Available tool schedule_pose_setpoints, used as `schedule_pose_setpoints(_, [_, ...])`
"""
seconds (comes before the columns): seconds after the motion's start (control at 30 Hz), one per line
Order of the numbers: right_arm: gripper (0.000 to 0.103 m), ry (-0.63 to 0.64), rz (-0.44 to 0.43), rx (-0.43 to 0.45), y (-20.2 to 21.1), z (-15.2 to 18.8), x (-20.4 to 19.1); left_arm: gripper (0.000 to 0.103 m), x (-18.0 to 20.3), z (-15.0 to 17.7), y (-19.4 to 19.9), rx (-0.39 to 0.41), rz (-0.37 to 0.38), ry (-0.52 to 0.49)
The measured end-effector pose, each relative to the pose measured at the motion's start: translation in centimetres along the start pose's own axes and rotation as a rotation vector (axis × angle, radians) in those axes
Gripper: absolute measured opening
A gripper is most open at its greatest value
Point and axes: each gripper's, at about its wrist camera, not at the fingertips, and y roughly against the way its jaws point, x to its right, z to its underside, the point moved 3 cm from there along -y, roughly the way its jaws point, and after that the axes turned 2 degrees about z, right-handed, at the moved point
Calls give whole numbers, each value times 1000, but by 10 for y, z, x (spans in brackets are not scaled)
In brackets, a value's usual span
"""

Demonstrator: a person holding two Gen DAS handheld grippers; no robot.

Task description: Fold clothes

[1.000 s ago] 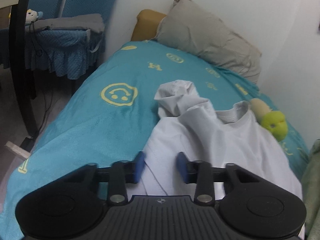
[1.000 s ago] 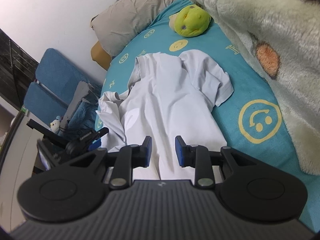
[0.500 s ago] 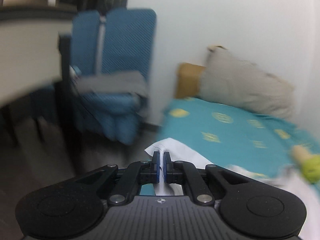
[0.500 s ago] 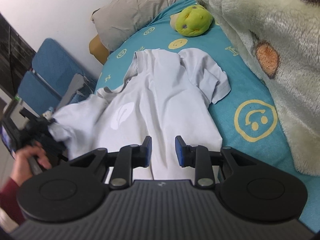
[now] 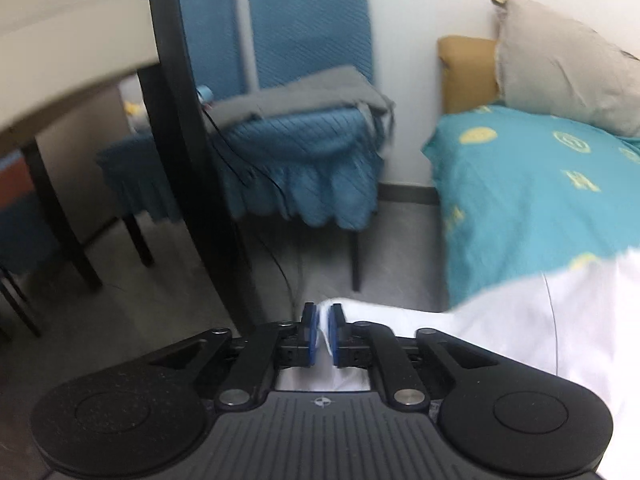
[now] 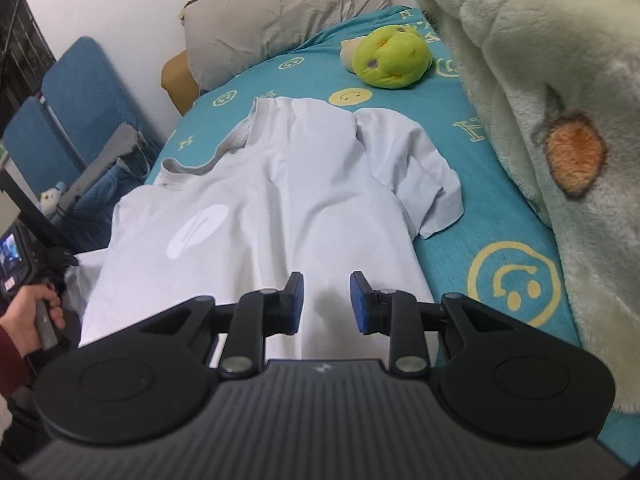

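Note:
A white T-shirt (image 6: 280,192) lies spread on the teal bed sheet (image 6: 500,216), neck toward the pillow, one short sleeve out to the right. My right gripper (image 6: 326,300) is open and empty just above the shirt's lower part. My left gripper (image 5: 323,334) is shut on the shirt's left sleeve edge (image 5: 500,320) and holds it out past the bed's left side, over the floor. In the right wrist view the left gripper's body (image 6: 24,256) shows in a hand at the far left.
A grey pillow (image 6: 280,20) and a green plush toy (image 6: 388,58) lie at the bed's head. A fluffy cream blanket (image 6: 560,120) fills the right side. Blue chairs (image 5: 304,80) and a dark table leg (image 5: 192,160) stand left of the bed.
My left gripper shut on the shirt's left sleeve and pulled it out sideways off the bed's edge, spreading the shirt flat. My right gripper stayed open and moved slightly forward.

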Motion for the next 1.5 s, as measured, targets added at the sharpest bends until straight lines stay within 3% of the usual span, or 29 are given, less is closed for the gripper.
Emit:
schedule_pose_setpoints(0.03, [29,12,-1,5,0,0,-2,24,0,3,5,-2,25,10])
schedule_pose_setpoints(0.1, [29,46,-4,24,3,1,-7,51,4,8,20,-7,76,22])
schedule_pose_setpoints(0.27, [29,114,-17,88,23,-4,-18,67,22,14,101,10,184,22])
schedule_pose_setpoints(0.37, [30,149,-27,123,38,-5,-23,79,34,28,179,43,224,7])
schedule_pose_setpoints(0.6, [30,183,-62,190,75,-6,-30,85,60,76,351,129,290,2])
schedule_pose_setpoints(0.77, [30,171,-81,218,103,-6,-26,90,73,120,423,143,330,8])
schedule_pose_setpoints(0.9, [30,111,-95,220,120,-5,-18,90,83,151,451,129,364,-11])
schedule_pose_setpoints(1.1, [35,79,-100,245,127,-3,-13,90,81,169,449,133,405,-12])
schedule_pose_setpoints(1.17, [58,56,-106,235,122,-4,-9,91,80,170,445,131,413,-14])
schedule_pose_setpoints(1.2, [84,45,-110,230,120,-4,-7,93,79,170,444,133,414,-15])
schedule_pose_setpoints(1.23, [99,-21,-146,222,116,-4,0,93,79,171,444,135,417,-16])
schedule_pose_setpoints(1.4, [103,-449,-307,99,77,-2,45,96,77,170,435,122,460,9])
schedule_pose_setpoints(1.5, [103,-519,-295,108,48,-8,53,97,80,171,426,98,474,24])
